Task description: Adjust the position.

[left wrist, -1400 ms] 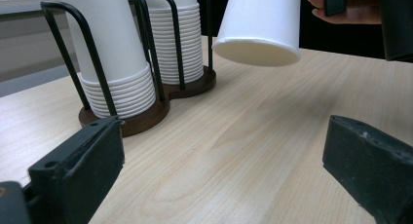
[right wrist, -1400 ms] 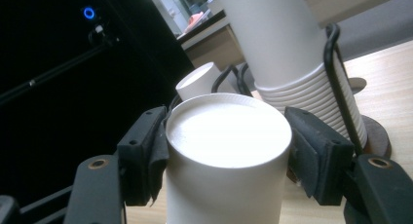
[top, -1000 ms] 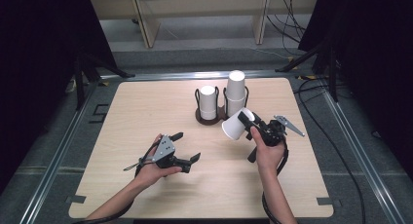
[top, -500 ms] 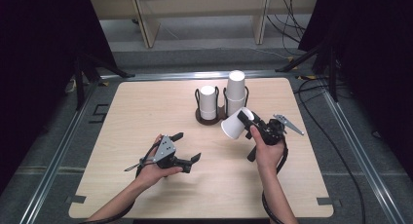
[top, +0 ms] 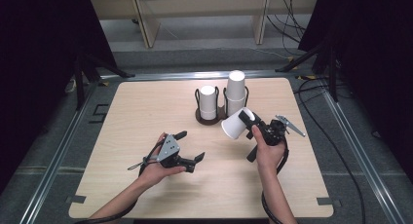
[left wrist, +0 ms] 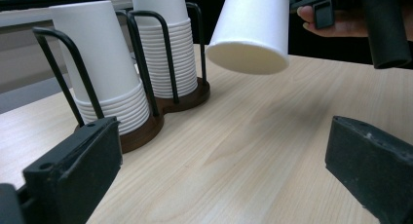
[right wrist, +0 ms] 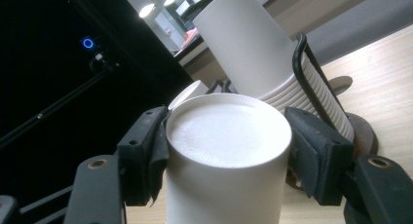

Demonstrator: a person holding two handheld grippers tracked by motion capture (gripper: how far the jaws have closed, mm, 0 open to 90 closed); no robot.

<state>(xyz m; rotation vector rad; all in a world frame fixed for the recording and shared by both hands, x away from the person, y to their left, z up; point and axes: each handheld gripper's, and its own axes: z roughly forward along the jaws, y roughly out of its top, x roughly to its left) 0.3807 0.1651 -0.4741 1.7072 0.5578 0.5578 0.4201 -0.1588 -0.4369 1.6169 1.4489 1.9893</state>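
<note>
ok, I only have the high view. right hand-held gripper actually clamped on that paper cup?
Observer: Yes. In the right gripper view both pads press the sides of the paper cup, near its closed base.
Operator: Cup's rim pointing where?
Observer: The left gripper view shows its open rim tilted down toward the table, off the wood.
Operator: Left hand-held gripper?
Observer: The left hand-held gripper is open, nothing between its jaws, aimed at the cup holder.
Operator: Both holder slots stocked?
Observer: Yes, the left gripper view shows many stacked rims in each cup stack.
</note>
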